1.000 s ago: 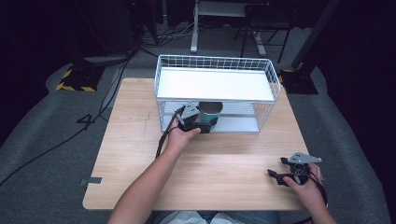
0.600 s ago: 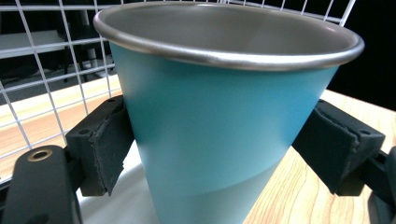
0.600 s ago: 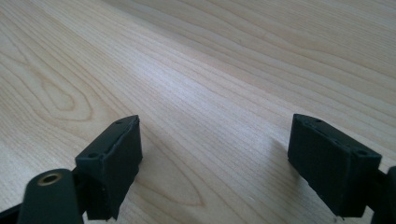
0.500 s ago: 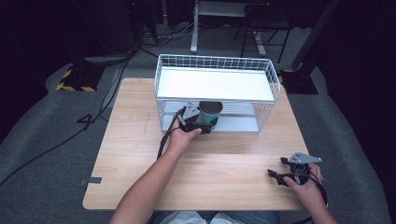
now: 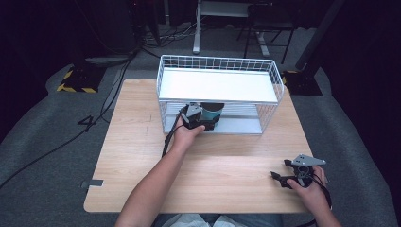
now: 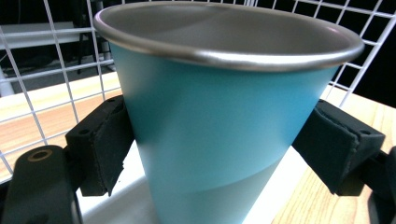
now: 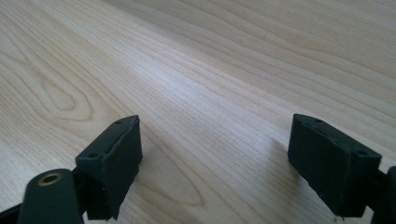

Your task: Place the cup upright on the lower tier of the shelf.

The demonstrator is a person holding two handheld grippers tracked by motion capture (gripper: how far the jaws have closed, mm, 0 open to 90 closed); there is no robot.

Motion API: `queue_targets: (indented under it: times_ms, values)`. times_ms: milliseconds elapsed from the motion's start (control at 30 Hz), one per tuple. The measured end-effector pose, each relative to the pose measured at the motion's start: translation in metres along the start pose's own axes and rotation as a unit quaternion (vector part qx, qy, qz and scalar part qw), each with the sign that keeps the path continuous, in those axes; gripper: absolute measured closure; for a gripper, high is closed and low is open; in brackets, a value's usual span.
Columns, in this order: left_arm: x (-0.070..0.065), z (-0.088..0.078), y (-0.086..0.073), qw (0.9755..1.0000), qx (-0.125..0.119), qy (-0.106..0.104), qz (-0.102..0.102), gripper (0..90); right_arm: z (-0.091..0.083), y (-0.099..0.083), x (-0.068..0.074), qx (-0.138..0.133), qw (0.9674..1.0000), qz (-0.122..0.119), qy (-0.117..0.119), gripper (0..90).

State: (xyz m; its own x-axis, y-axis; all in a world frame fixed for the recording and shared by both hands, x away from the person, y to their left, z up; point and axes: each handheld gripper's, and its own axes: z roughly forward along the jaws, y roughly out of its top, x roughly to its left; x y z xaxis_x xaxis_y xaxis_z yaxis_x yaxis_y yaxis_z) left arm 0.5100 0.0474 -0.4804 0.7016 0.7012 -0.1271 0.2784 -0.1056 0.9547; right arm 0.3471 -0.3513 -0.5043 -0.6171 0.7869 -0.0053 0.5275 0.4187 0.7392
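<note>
High view: left gripper (image 5: 202, 122), frame centre, jaws clamped on teal cup (image 5: 211, 112), upright w/ steel rim, at front of wire rack's (image 5: 269, 78) lower shelf, under white top shelf (image 5: 217, 85). Left gripper view: pads (image 6: 100, 144) press both cup sides. Right gripper (image 5: 288, 178), lower right, jaws wide apart, nothing between, low over wooden table (image 5: 132, 151).
</note>
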Motion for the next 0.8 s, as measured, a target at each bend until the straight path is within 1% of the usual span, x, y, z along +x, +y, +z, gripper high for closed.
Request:
queue_targets:
  times_ms: [33, 67, 100, 133, 167, 233, 267, 300, 333, 367, 400, 433, 467, 500, 533, 567, 600, 667, 700, 733, 767, 800]
  values:
    - [0.001, 0.001, -0.001, 1.0000, 0.004, 0.003, 0.000, 16.3, 0.000, 0.000, 0.000, 0.000, 1.0000, 0.000, 0.002, 18.0]
    - [0.001, 0.002, -0.002, 1.0000, 0.003, 0.003, -0.003, 16.3, 0.000, 0.000, 0.000, -0.001, 1.0000, 0.000, 0.001, 18.1]
    - [0.002, 0.002, -0.002, 0.9999, 0.004, 0.016, 0.002, 16.3, 0.000, -0.001, 0.000, -0.001, 1.0000, 0.000, 0.001, 18.1]
    - [0.002, 0.003, -0.003, 1.0000, 0.003, 0.007, -0.004, 16.3, -0.001, -0.001, 0.001, -0.001, 1.0000, 0.000, 0.001, 18.2]
    - [0.003, 0.004, -0.004, 1.0000, 0.001, 0.008, -0.003, 16.3, -0.001, -0.001, 0.001, -0.001, 1.0000, 0.001, 0.002, 18.2]
    - [0.004, 0.005, -0.004, 0.9999, -0.002, 0.009, -0.007, 16.3, -0.001, -0.001, 0.001, -0.001, 1.0000, 0.000, 0.002, 18.2]
    - [0.004, 0.003, -0.003, 0.9996, 0.002, 0.028, 0.000, 16.3, -0.001, -0.001, 0.001, -0.001, 1.0000, 0.000, 0.002, 18.2]
    - [0.006, 0.005, -0.003, 0.9995, -0.005, 0.027, 0.016, 16.3, -0.001, -0.001, 0.001, -0.001, 1.0000, 0.000, 0.002, 18.2]
    - [0.008, 0.005, -0.002, 0.9992, 0.002, 0.012, 0.039, 16.2, -0.001, -0.001, 0.001, -0.001, 1.0000, 0.000, 0.002, 18.2]
    - [0.007, 0.005, -0.002, 0.9991, 0.001, 0.020, 0.039, 16.1, -0.001, -0.001, 0.001, -0.001, 1.0000, 0.000, 0.002, 18.2]
    - [0.004, 0.006, -0.003, 0.9997, 0.004, 0.012, 0.019, 16.2, -0.001, -0.001, 0.001, -0.001, 1.0000, 0.000, 0.002, 18.2]
    - [0.002, 0.005, -0.003, 0.9998, 0.005, 0.014, 0.012, 16.2, -0.001, -0.001, 0.001, -0.001, 1.0000, 0.000, 0.002, 18.2]
    - [0.006, 0.004, -0.001, 0.9988, 0.010, 0.020, 0.044, 16.2, -0.001, -0.001, 0.001, -0.001, 1.0000, 0.000, 0.002, 18.2]
    - [0.006, 0.003, -0.001, 0.9986, 0.011, 0.022, 0.047, 16.1, -0.001, -0.001, 0.001, -0.001, 1.0000, 0.000, 0.002, 18.2]
    - [0.005, 0.003, -0.001, 0.9990, 0.009, 0.022, 0.039, 16.1, -0.001, -0.001, 0.001, -0.001, 1.0000, 0.000, 0.002, 18.2]
    - [0.003, 0.003, -0.002, 0.9994, 0.007, 0.021, 0.025, 16.1, -0.001, -0.001, 0.001, -0.001, 1.0000, 0.000, 0.002, 18.2]
    - [0.001, 0.003, -0.003, 0.9997, 0.006, 0.018, 0.016, 16.0, -0.001, -0.001, 0.001, -0.001, 1.0000, 0.000, 0.002, 18.2]
    - [0.001, 0.001, -0.003, 0.9997, 0.006, 0.020, 0.014, 15.8, -0.001, -0.001, 0.001, -0.001, 1.0000, 0.000, 0.002, 18.2]
    - [0.002, 0.000, -0.003, 0.9997, 0.006, 0.016, 0.019, 15.8, -0.001, -0.001, 0.001, -0.001, 1.0000, 0.000, 0.002, 18.2]
    - [0.001, -0.002, -0.002, 0.9997, 0.006, 0.020, 0.014, 15.8, -0.001, -0.001, 0.001, -0.001, 1.0000, 0.000, 0.002, 18.2]
    - [0.001, -0.004, -0.002, 0.9996, 0.005, 0.021, 0.017, 15.9, -0.001, -0.001, 0.001, -0.001, 1.0000, 0.000, 0.002, 18.2]
    - [0.000, -0.005, -0.002, 0.9997, 0.005, 0.020, 0.011, 16.1, -0.001, -0.001, 0.001, -0.001, 1.0000, 0.000, 0.002, 18.2]
